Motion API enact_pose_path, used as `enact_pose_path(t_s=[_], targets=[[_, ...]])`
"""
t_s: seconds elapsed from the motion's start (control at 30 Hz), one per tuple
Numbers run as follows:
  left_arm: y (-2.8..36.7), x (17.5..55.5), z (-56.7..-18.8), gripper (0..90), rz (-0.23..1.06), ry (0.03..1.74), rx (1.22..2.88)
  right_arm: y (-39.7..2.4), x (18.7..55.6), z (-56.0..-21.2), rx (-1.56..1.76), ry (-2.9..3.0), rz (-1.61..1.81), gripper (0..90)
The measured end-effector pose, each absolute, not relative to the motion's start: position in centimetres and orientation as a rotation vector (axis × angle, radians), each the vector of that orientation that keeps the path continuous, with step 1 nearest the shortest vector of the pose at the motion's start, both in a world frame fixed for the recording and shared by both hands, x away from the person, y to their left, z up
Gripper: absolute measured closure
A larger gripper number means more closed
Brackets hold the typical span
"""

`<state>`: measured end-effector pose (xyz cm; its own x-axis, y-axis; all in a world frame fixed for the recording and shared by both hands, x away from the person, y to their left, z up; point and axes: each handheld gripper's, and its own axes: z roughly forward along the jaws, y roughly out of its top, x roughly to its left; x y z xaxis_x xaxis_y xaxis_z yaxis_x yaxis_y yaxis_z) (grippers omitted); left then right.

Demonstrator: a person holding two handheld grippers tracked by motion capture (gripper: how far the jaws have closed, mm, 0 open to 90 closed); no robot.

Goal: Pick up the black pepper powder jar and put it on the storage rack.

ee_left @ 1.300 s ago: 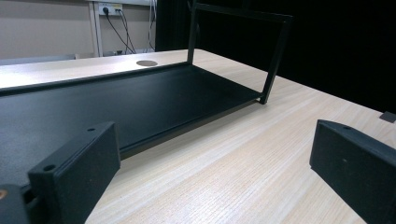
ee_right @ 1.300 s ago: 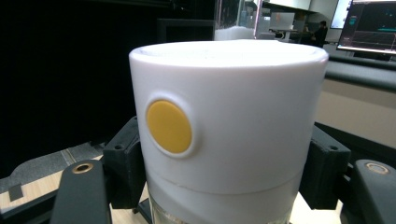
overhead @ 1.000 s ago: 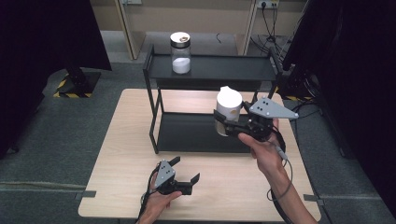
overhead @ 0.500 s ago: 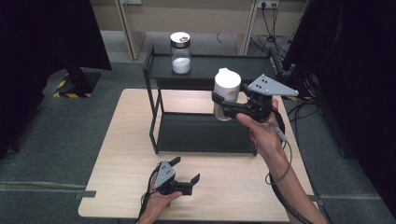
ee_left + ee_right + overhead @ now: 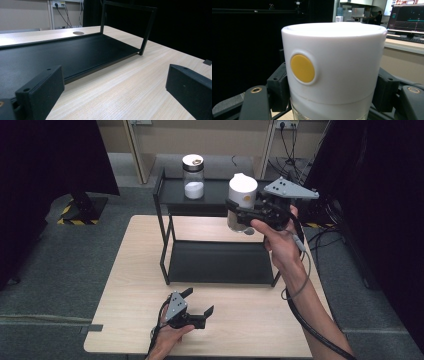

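Right claw clamped on a white-lidded jar held above the black shelf rack, left claw open, resting on the tabletop before the rack

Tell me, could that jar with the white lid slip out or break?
Probably not slip: the right gripper squeezes it from both sides below the white lid. The jar has a clear body, maybe glass, so a drop could break it. It's tall, so likely tippy.
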<state>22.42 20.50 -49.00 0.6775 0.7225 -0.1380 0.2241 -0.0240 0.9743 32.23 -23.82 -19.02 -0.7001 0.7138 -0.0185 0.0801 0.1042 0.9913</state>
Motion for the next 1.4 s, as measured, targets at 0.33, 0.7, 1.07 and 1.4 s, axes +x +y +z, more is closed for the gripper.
enact_pose_path(t_s=[0.33,0.7,1.07,1.4], targets=[[20.5,22.4,-49.0,1.0,0.473,0.798,1.583,-22.9,33.5,-17.6,0.807,1.881,1.615,30.5],[20.5,22.4,-49.0,1.0,0.473,0.795,1.584,-22.0,35.2,-16.6,0.856,1.854,1.581,30.5],[20.6,22.4,-49.0,1.0,0.471,0.795,1.583,-20.5,36.9,-16.2,0.895,1.816,1.532,30.5],[20.6,22.4,-49.0,1.0,0.469,0.792,1.582,-19.2,38.7,-16.5,0.936,1.776,1.500,30.5]])
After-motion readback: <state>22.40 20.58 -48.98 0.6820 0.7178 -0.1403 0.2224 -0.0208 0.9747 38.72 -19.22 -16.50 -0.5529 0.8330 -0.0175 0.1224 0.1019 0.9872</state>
